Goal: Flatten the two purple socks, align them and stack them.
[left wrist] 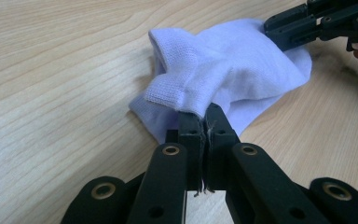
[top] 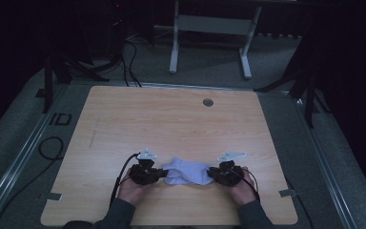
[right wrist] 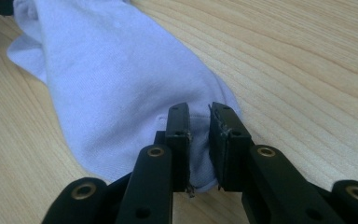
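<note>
Clearly the pale sock (left wrist: pixel 228 70) lying crumpled on the bench (top: pixel 171 124) near you is light, limp and stretchy, so your left tongs (left wrist: pixel 203 122) pinch its cuff edge tight while your right tongs (right wrist: pixel 199 140) nip the toe end.

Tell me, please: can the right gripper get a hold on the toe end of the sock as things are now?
Probably yes. The right gripper already has the sock end between its pads, which seem to pinch the cloth. Nothing blocks it; the left gripper holds the opposite end, on the table.
</note>
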